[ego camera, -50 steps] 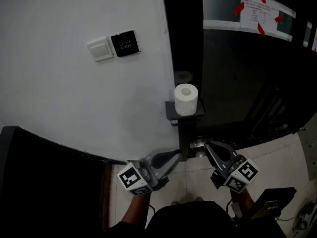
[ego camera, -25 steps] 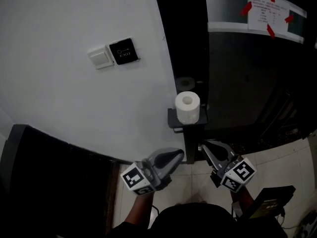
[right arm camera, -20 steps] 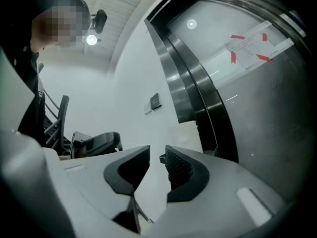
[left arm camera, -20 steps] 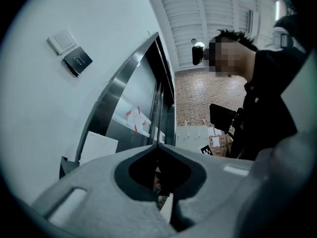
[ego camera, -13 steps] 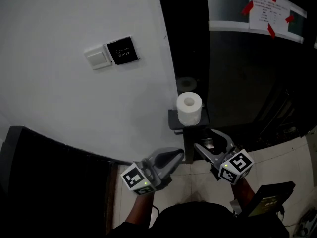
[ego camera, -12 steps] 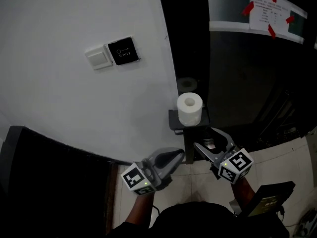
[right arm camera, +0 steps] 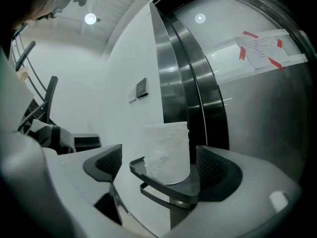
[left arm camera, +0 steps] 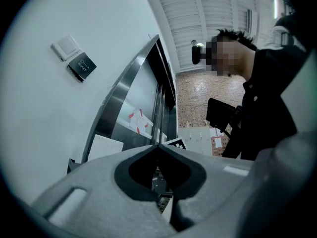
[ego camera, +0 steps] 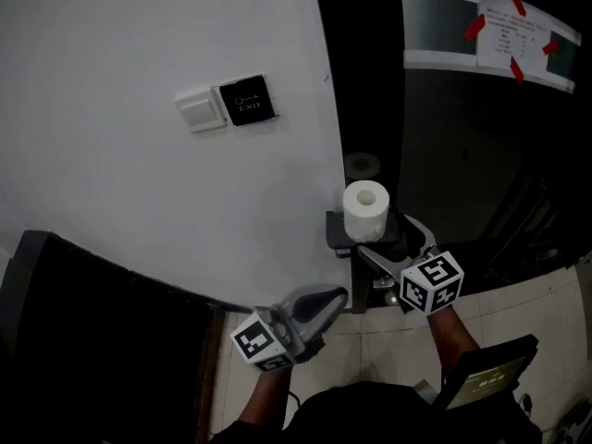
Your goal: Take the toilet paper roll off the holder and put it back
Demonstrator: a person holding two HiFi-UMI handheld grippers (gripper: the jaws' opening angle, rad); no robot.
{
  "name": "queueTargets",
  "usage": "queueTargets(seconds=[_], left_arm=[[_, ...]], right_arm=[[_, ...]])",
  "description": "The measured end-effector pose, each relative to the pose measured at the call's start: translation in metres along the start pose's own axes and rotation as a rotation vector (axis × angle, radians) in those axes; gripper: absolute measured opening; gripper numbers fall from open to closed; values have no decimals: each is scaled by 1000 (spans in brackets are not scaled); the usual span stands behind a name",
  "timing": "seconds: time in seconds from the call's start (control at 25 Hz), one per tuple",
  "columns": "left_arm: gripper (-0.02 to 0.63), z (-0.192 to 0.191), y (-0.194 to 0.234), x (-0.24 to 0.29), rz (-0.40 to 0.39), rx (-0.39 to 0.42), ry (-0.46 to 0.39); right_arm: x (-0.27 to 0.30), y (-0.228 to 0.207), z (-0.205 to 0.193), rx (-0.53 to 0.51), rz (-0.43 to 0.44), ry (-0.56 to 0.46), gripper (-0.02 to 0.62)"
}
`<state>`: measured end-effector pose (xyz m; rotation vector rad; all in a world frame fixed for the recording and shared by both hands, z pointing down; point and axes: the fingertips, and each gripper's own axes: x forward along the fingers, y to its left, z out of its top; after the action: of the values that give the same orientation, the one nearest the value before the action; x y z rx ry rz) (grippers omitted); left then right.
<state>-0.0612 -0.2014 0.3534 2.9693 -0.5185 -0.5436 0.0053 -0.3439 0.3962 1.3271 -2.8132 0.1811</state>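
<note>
The black wall plate [ego camera: 247,103] reads "EXIT" under a small key symbol. The print on the taped paper notice [ego camera: 504,33] is too small to read.

A white switch [ego camera: 201,112] sits just beside a black EXIT plate [ego camera: 247,103] on the white wall [ego camera: 111,192]; a red-taped paper notice [ego camera: 511,28] hangs on the dark door [ego camera: 453,146].

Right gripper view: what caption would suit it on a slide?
Right claw, jaws opening, frames the upright toilet paper roll on its dark holder without touching it.
</note>
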Motion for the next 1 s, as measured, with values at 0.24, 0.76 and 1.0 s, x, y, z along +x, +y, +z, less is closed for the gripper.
queueTargets(seconds=[0.24,0.76,1.0], left_arm=[[-3,0,2,-12,43,1,-12],[-3,8,4,-32,100,16,-48],[-3,9,4,-38,116,1,-45]], right_arm=[[27,-13,2,-78,-71,77,484],[61,-26,-9,-132,-181,221,495],[59,-23,-9,-180,-142,236,436]])
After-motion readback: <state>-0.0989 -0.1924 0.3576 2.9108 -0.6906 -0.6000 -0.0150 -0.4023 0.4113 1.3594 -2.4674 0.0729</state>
